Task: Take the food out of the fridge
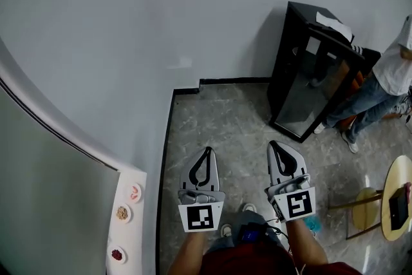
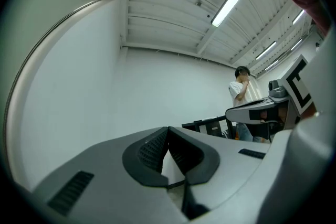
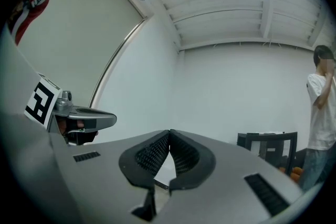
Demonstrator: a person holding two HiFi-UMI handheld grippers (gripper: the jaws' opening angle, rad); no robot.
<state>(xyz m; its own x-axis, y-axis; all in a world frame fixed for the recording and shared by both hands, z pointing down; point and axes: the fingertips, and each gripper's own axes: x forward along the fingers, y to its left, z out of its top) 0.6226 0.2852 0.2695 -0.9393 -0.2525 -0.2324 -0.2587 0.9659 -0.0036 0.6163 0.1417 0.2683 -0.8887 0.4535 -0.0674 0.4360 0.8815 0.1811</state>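
Head view: L gripper (image 1: 207,151) & R gripper (image 1: 274,146) side by side, pointing fwd over grey marble floor (image 1: 219,125). Tall black glass-door cabinet (image 1: 309,74), prob. the fridge, stands upright ahead-right, well apart, R gripper nearer. Food inside not visible. Small white plates (image 1: 123,212) sit at far left. L gripper view: jaws closed tip to tip, nothing held; cabinet partly behind R gripper. R gripper view: jaws closed, empty; cabinet unobstructed at right, next to standing person (image 3: 317,107).
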